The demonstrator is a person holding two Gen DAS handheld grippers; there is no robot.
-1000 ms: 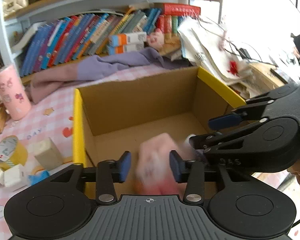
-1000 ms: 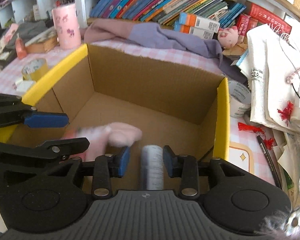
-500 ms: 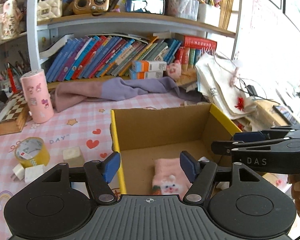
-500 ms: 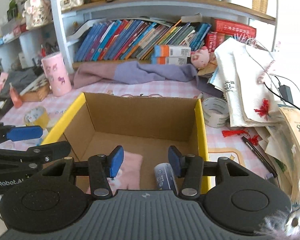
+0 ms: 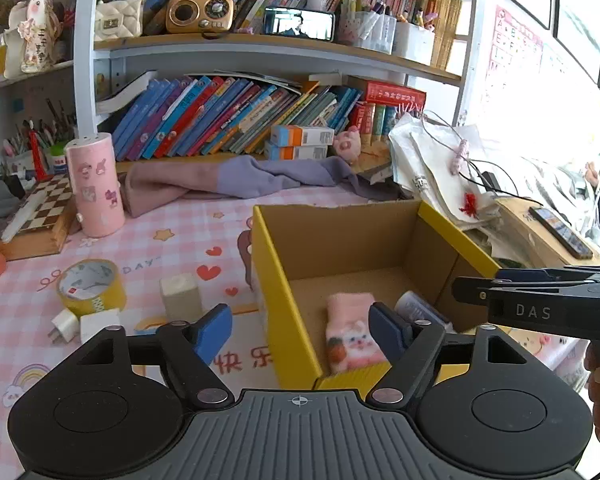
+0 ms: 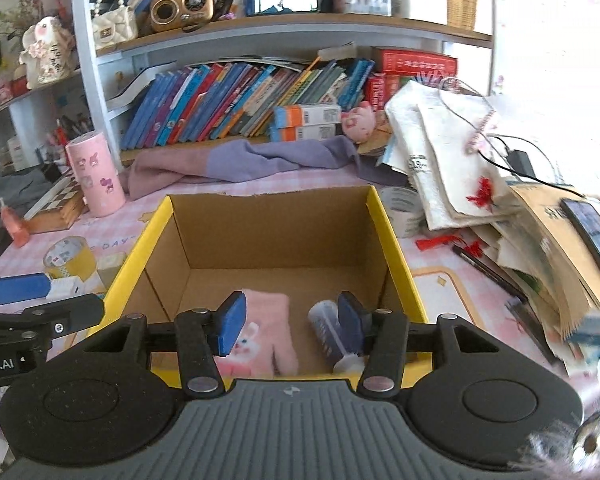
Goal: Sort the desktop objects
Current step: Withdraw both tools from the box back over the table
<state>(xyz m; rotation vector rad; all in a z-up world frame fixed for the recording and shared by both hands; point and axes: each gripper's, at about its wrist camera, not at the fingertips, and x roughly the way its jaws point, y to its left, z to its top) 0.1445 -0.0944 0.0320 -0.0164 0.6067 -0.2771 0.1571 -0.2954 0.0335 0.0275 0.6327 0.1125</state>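
Note:
An open cardboard box with yellow outer sides [image 5: 380, 236] [image 6: 268, 220] stands on the pink checked desk. A pink glove with a rabbit face [image 5: 350, 332] [image 6: 266, 332] and a grey-blue cylinder [image 5: 418, 310] [image 6: 328, 334] lie on its floor. My left gripper [image 5: 300, 328] is open and empty above the box's near left wall. My right gripper [image 6: 292, 320] is open and empty above the box's near edge; it also shows in the left wrist view [image 5: 540, 292].
Left of the box lie a yellow tape roll [image 5: 91, 286], a beige block [image 5: 180, 296] and white plugs [image 5: 82, 324]. A pink cylinder [image 5: 96, 184] and chessboard [image 5: 40, 212] stand behind. A white tape roll [image 6: 402, 210], papers and a phone [image 6: 594, 232] crowd the right.
Both grippers opened wide, let go of the glove and the cylinder inside the box, then rose and pulled back from it.

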